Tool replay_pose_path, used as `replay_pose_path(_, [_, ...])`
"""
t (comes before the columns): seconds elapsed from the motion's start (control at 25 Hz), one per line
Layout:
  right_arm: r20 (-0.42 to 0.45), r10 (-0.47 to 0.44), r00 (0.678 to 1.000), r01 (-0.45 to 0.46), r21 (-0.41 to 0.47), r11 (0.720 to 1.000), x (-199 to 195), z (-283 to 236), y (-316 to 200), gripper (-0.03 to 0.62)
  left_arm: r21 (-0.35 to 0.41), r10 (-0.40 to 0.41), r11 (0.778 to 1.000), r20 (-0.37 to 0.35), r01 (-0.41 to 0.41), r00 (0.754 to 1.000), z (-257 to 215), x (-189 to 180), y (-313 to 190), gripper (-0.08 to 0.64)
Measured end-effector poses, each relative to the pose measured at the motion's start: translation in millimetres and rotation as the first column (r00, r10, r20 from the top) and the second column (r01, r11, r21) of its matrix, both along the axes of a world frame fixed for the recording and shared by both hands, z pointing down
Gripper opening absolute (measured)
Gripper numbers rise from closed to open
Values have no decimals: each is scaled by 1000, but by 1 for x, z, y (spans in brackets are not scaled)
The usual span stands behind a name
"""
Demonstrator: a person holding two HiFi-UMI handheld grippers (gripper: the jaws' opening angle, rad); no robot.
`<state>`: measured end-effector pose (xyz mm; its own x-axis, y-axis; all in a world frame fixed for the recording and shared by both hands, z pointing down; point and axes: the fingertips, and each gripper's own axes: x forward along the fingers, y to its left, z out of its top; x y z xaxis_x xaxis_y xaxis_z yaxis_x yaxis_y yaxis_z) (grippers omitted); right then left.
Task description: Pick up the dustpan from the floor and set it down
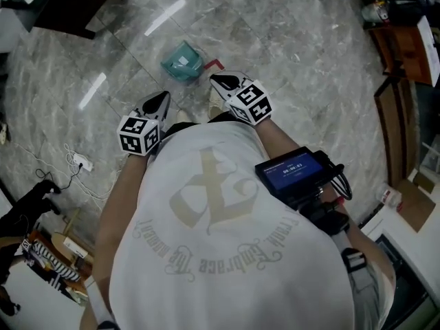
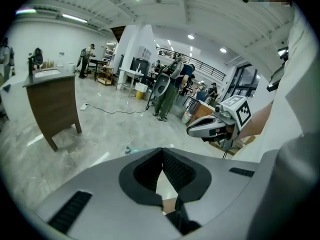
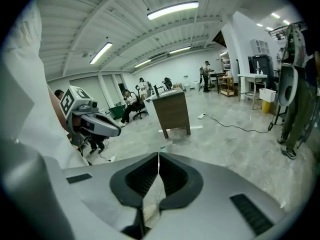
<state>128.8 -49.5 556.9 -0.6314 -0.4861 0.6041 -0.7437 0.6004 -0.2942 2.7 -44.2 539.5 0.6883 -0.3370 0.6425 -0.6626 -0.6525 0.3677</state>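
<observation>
The teal dustpan point(image 1: 182, 62) lies on the floor point(image 1: 289, 60), just beyond both grippers. Its red handle point(image 1: 216, 64) points right, ending close to the right gripper point(image 1: 218, 81), the nearer one. The left gripper point(image 1: 163, 98) sits nearer and left. Both pairs of jaws are pressed together, empty.

Head view: from overhead, steeply down at floor point(image 1: 295, 53). Left gripper view: low, facing outward, catches right gripper point(image 2: 190, 131); right gripper view catches left gripper point(image 3: 119, 131). Both share desk point(image 2: 52, 106).
</observation>
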Motion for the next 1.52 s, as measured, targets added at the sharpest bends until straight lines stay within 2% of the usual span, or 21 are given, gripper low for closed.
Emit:
replay_pose_path(0.24, [-31,-128,991,128,-7,992,-20,5,3,20,-1,-145,989,22,145,989,-7,-27,33,11])
replay_pose_path(0.4, [-48,-225,973,223,-57,973,-56,34,-34,20,-43,-269,962,29,270,963,12,-63,19,11])
replay_pose_path(0.52, [-71,-270,960,264,-88,961,-72,49,-52,21,-48,-332,942,29,333,943,16,-79,12,11])
replay_pose_path(0.56, [-82,-281,956,274,-94,957,-73,51,-50,35,-45,-351,935,29,352,936,14,-80,17,12])
replay_pose_path(0.64, [-103,-307,946,296,-110,949,-74,56,-45,110,-36,-390,920,32,391,920,9,-83,29,11])
replay_pose_path(0.72, [-126,-332,935,317,-123,940,-76,62,-42,124,-29,-431,901,35,432,901,6,-88,39,11])
replay_pose_path(0.96, [-211,-373,903,344,-164,925,-78,80,-43,210,-10,-538,842,48,540,841,-11,-97,70,11])
replay_pose_path(1.2, [-279,-404,871,348,-229,909,-77,100,-49,236,1,-629,776,71,630,774,-24,-104,91,11])
replay_pose_path(1.36, [-293,-419,860,341,-282,897,-74,120,-41,239,9,-661,749,82,663,746,-32,-103,107,11])
replay_pose_path(1.52, [-326,-410,852,331,-271,904,-75,131,-40,237,13,-692,719,98,694,715,-30,-107,126,12])
